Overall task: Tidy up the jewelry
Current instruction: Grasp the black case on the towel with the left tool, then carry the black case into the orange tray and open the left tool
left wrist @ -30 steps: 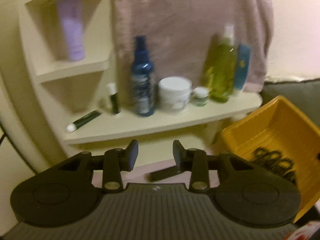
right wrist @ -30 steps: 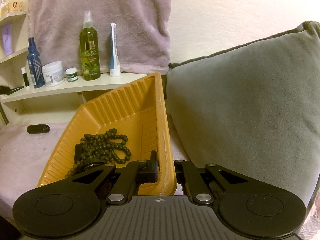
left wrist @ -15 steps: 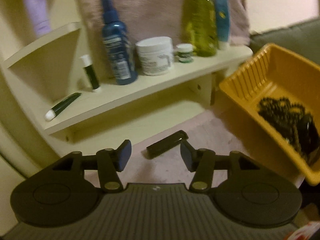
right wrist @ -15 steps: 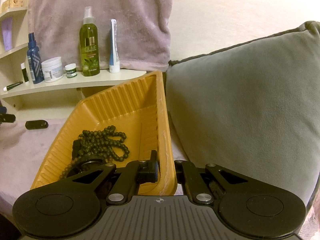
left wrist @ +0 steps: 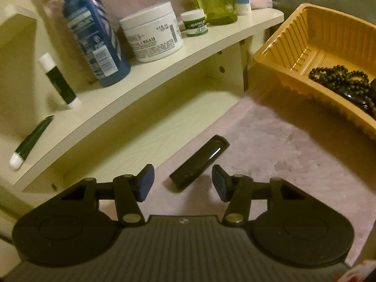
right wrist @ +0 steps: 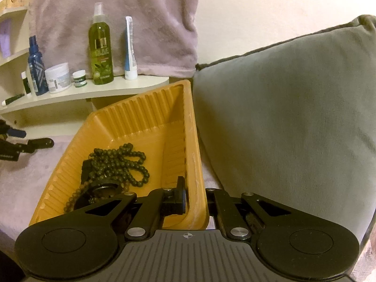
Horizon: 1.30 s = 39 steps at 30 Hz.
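The left gripper [left wrist: 182, 182] hangs over a soft pink plush cloth [left wrist: 293, 164], jaws apart after just opening, their blue pads [left wrist: 146, 183] flanking the near end of a glossy black bar-shaped case [left wrist: 199, 163] without touching it. The case lies flat on the cloth, just in front of a cream wooden shelf [left wrist: 164, 70]. The right gripper [right wrist: 196, 202] is clamped on the near corner wall of a ribbed amber plastic tray [right wrist: 141, 115], one finger inside, one outside. In the tray lies a heap of round dark-green beads [right wrist: 117, 162] beside a dark piece I cannot identify. A grey velvety cushion [right wrist: 282, 117] touches the tray's right wall.
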{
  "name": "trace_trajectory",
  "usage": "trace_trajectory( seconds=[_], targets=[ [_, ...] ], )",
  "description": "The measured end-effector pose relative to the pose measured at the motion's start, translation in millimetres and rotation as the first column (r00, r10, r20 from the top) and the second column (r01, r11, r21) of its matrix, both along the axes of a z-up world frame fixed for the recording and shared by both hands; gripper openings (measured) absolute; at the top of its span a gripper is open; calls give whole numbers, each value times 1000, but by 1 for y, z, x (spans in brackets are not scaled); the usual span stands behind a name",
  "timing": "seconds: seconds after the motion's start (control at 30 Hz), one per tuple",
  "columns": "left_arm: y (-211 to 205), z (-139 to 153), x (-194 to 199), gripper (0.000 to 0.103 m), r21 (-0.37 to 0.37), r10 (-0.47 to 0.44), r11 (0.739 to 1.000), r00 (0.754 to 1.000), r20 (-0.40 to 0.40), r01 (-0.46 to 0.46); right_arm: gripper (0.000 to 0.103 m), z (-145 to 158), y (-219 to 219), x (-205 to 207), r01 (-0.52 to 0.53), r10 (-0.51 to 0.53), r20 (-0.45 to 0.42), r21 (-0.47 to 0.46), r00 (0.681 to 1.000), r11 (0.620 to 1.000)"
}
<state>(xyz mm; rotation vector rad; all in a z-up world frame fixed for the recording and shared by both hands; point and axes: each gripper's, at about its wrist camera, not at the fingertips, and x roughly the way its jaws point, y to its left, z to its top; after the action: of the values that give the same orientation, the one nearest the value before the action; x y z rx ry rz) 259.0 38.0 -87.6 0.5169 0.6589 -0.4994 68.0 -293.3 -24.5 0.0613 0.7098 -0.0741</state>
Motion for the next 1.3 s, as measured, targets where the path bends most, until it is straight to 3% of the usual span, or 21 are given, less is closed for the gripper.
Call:
trace_trajectory(
  seconds=[0.13,0.23,0.67,1.03,1.3],
  targets=[
    [-1,-5,13,48,-13,-44,999,998,-41,44,5,-1,0,1,6,-6,-9,-4,1000,1000],
    [-3,-6,18,38,-25,-58,998,996,-73,56,5,-1,0,2,8,-8,-11,-6,1000,1000],
    [-9,4,-24,20,-61,20,998,986,-164,-31,4,3,1,-1,0,0,7,-1,1000,1000],
    [-20,-2,-32,20,-35,20,999,991,-134,-25,4,4,1,-7,-5,5,20,3,1000,1000],
    [-18,5,-43,19,-69,110,990,985,-136,-120,4,6,3,-8,-6,6,29,6,1000,1000]
  ],
)
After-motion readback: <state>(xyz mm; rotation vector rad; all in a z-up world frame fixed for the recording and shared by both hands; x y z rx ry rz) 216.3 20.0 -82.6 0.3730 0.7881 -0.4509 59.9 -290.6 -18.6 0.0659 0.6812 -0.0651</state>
